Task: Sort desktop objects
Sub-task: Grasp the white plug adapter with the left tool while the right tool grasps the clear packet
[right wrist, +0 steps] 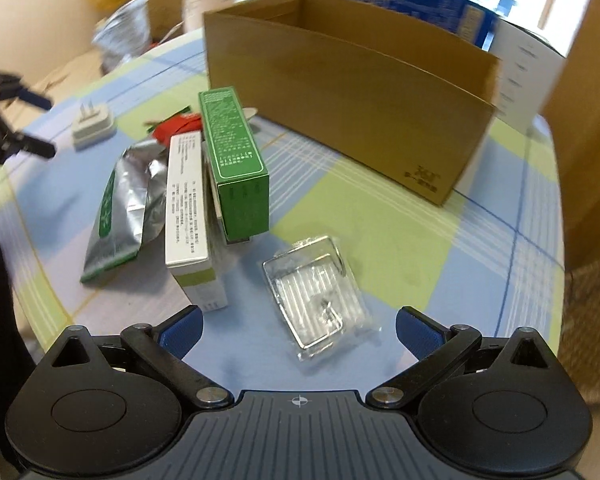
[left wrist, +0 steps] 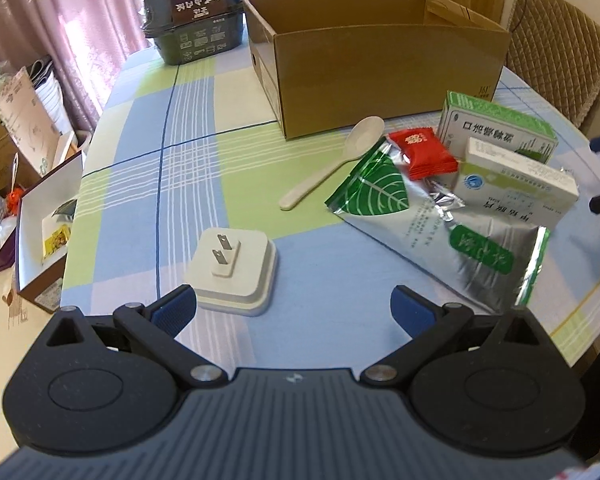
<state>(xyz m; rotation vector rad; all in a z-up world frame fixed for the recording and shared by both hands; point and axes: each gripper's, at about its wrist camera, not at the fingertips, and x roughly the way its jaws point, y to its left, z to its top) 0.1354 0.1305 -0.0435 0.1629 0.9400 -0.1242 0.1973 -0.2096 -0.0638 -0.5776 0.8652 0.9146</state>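
Both tongs gape wide and empty: left tongs [left wrist: 294, 306] near the white plug adapter [left wrist: 233, 270], right tongs [right wrist: 298, 326] over a clear packet [right wrist: 320, 300]. That slick packet may slide away on closing, and the leaning green box [right wrist: 236, 164] could topple if nudged.

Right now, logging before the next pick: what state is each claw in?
Left claw: open, holding nothing, white plug adapter just ahead.
Right claw: open, holding nothing, clear packet between its fingers.

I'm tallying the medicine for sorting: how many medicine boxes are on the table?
2. The green box stands nearer the cardboard box; the white box lies against it, on the foil pouch. More may be hidden inside the cardboard box.
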